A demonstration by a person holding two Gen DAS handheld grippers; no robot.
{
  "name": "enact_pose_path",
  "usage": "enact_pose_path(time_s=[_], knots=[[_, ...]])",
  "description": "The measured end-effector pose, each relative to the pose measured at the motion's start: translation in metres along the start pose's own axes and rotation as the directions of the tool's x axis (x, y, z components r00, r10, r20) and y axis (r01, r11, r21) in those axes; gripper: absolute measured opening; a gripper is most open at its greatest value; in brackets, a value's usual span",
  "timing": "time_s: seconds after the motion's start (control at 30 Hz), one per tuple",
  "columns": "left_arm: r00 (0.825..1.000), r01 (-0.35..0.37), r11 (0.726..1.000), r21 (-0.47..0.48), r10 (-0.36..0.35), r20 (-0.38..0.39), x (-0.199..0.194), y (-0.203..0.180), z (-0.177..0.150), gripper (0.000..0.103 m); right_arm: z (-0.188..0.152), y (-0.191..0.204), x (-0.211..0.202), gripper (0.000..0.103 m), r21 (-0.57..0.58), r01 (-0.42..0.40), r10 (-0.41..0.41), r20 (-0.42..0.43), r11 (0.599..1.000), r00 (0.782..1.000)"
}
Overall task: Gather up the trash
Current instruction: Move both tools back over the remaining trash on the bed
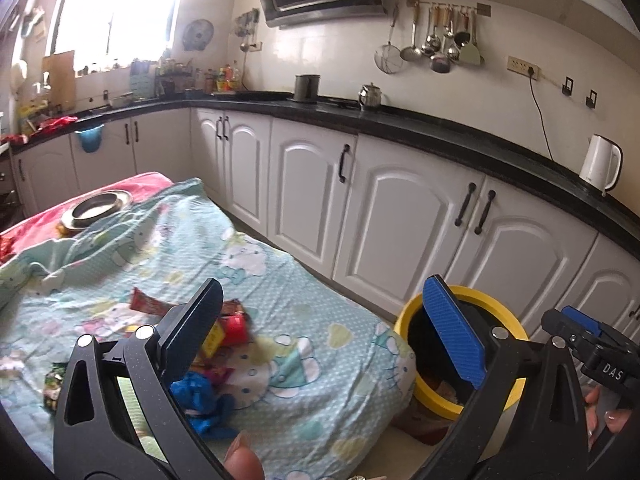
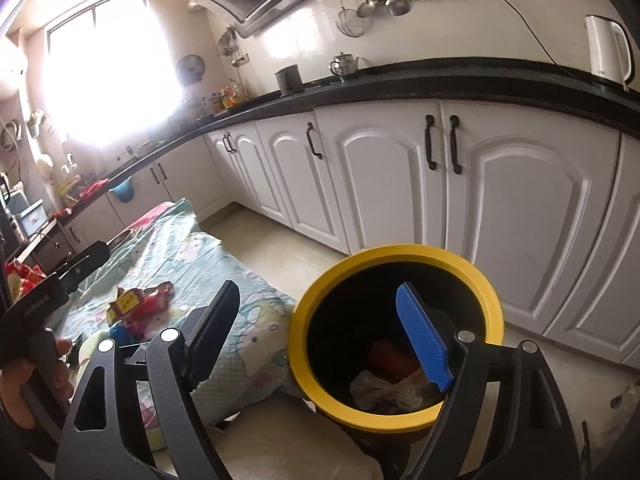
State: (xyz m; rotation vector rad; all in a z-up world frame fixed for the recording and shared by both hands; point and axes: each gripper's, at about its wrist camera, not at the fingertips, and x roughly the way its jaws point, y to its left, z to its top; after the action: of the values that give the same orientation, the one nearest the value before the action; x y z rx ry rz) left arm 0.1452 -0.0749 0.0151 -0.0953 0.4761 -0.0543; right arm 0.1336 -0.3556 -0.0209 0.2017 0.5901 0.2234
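A yellow-rimmed black bin (image 2: 492, 300) stands on the floor beside a cloth-covered low table; it also shows in the left wrist view (image 1: 412, 312). Crumpled paper and red wrappers (image 2: 384, 384) lie inside it. My right gripper (image 2: 316, 320) is open and empty, hovering over the bin's rim. My left gripper (image 1: 324, 312) is open and empty above the table's near end. Red and yellow snack wrappers (image 1: 232, 328) and a blue crumpled bag (image 1: 200, 396) lie on the cloth below its left finger. The wrappers also show in the right wrist view (image 2: 140, 304).
The table wears a light blue cartoon sheet (image 1: 312, 360) over a pink blanket. A metal dish (image 1: 96, 208) sits at its far end. White cabinets (image 1: 400, 220) under a black counter run along the right. A white kettle (image 1: 600, 164) stands on the counter.
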Motion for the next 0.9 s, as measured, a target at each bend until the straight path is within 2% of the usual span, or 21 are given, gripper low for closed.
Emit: enact_pose_path(time_s=[0.43,0.9], knots=[[0.997,-0.063,0.997,-0.036,0.064,0.036,-0.020,0.036,-0.005,0.092,-0.001,0.043,0.003,0.079,-0.077,-0.056,0.056,0.004,0.996,0.998],[0.990,-0.137,0.987,-0.082,0.140,0.031,-0.036,0.081,-0.018,0.092,-0.007,0.104,0.019,0.079,-0.173,-0.167,0.163,-0.034,0.971,0.986]])
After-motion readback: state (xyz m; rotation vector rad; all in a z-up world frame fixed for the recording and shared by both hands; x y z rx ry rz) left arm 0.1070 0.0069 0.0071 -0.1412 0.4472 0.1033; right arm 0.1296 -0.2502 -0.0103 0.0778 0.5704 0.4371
